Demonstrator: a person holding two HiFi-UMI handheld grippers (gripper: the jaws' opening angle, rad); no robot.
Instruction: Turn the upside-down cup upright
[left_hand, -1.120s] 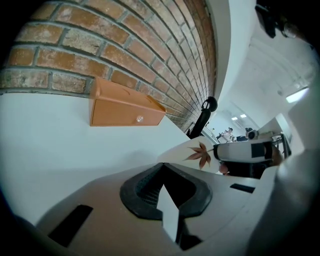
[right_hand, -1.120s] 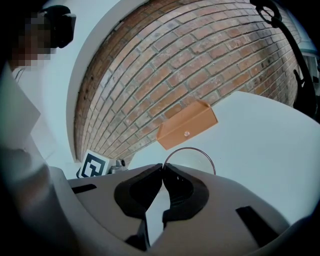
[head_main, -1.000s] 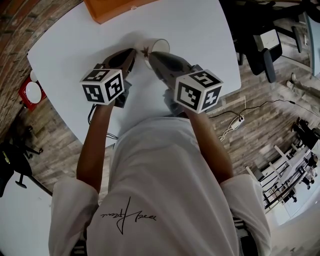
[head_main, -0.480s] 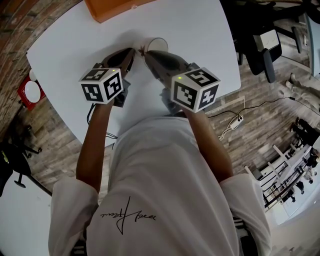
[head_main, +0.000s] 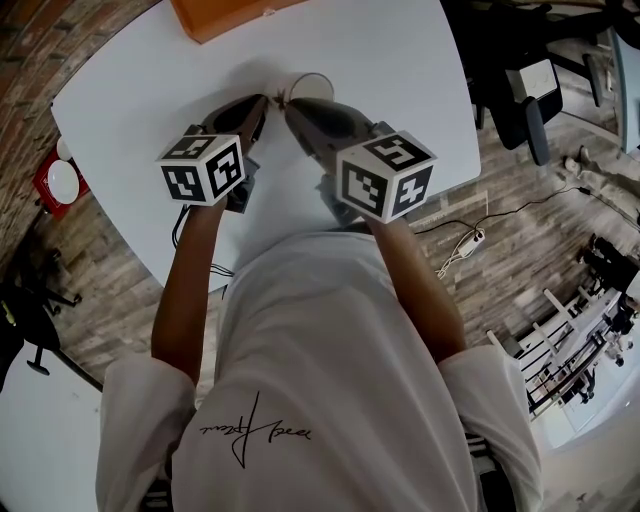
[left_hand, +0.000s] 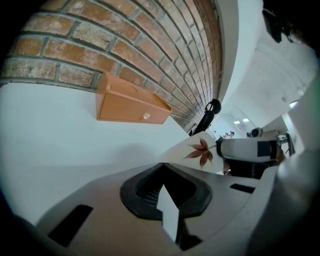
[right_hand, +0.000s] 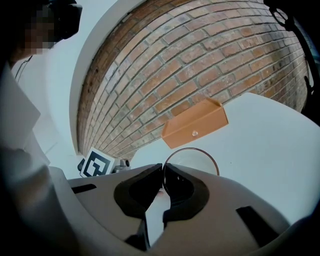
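A white paper cup (head_main: 314, 86) with a red leaf print stands on the white table (head_main: 400, 60), its mouth showing from above. My right gripper (head_main: 288, 103) is shut on the cup's near rim; in the right gripper view the round rim (right_hand: 200, 156) lies just past the closed jaws (right_hand: 163, 172). My left gripper (head_main: 268, 100) is shut with nothing in it, just left of the cup. The left gripper view shows its closed tips (left_hand: 162, 166) with the cup's leaf-printed wall (left_hand: 197, 150) beyond to the right.
An orange box (head_main: 220, 15) sits at the table's far edge against a brick wall (right_hand: 200, 65). A dark office chair (head_main: 520, 90) stands to the right of the table. A red object (head_main: 60, 185) lies on the floor at the left.
The right gripper has swung left and turned with the cup held by its rim. The cup has shifted slightly away, its mouth now facing more upward. The left gripper has barely moved.
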